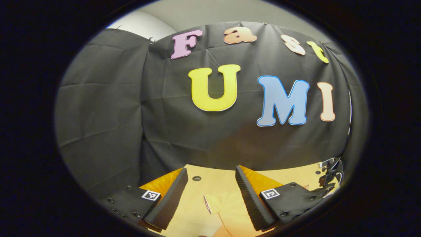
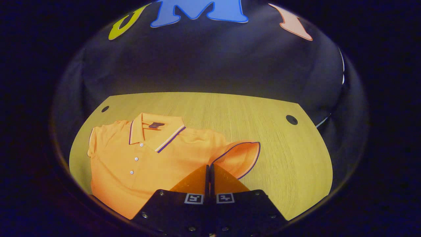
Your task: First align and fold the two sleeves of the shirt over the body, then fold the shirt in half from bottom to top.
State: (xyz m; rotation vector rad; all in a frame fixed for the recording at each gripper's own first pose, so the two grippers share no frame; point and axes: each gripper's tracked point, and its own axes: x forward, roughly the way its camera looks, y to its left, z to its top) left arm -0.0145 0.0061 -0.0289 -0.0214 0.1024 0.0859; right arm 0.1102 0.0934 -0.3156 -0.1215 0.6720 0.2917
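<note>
Right gripper (image 2: 209, 168): fingers pressed together with only a thin seam between them, tips at the edge of the sleeve (image 2: 238, 158) of the orange shirt (image 2: 144, 164). Whether cloth is actually pinched between the tips cannot be told from the right gripper view. That sleeve is lifted and curled, its dark-trimmed cuff forming an open arc just beyond the tips. The shirt lies face up on the wooden table (image 2: 279, 158), collar (image 2: 154, 130) toward the far edge, striped trim along the collar, a row of small buttons (image 2: 136, 159) running down the placket. The opposite sleeve (image 2: 98, 138) lies flat at the far side of the garment. Two round holes (image 2: 291, 119) sit in the tabletop near its rear corners; the black cloth wall (image 2: 210, 59) stands behind. Left gripper (image 1: 211, 176): fingers spread well apart, nothing between them, held above the table (image 1: 217, 179) and aimed toward the cloth wall (image 1: 131, 108). Between and below its fingers a pale portion of the shirt (image 1: 227, 207) with a short dark-trimmed edge rests on the wood. A tabletop hole (image 1: 196, 178) lies just ahead of the tips. Some dark hardware with cables (image 1: 329, 176) stands at the table's edge to the side.
</note>
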